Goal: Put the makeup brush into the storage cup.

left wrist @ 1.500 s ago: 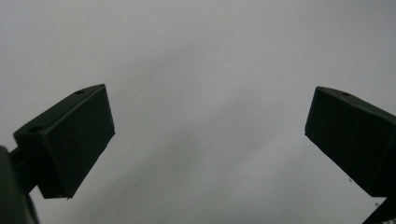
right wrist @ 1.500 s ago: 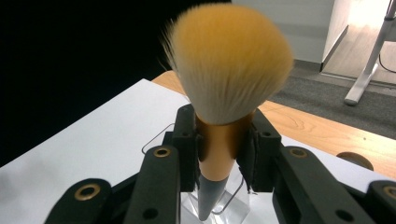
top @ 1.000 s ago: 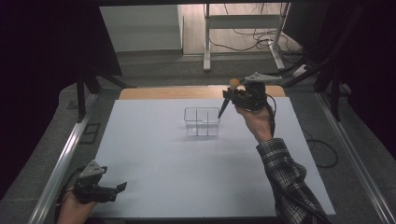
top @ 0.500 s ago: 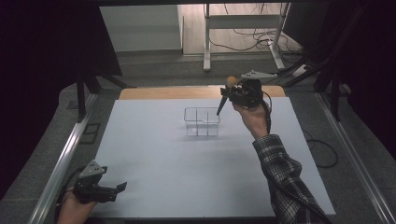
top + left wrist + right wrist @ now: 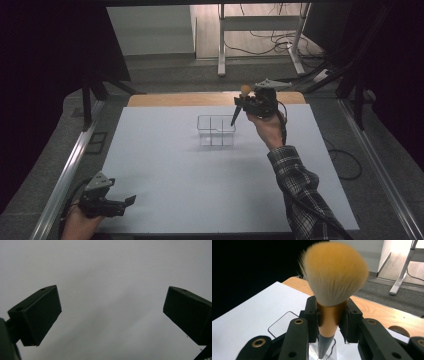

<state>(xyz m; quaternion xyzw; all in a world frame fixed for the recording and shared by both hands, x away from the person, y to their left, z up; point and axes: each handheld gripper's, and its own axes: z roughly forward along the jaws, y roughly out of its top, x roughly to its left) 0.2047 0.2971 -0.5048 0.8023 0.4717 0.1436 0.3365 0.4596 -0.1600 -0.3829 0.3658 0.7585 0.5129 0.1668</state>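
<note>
One fluffy orange makeup brush (image 5: 334, 287), light with soft hairs, is pinched at its hard orange neck by the right gripper (image 5: 250, 102) above the clear plastic box (image 5: 216, 131), while the left gripper (image 5: 107, 205) rests spread wide on the white bench (image 5: 200, 190).

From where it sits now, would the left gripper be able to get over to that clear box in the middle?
Probably yes. The left gripper rests open at the near left corner of the white table, and bare surface lies between it and the clear box. The right gripper holds the brush beside the box's right edge.
</note>
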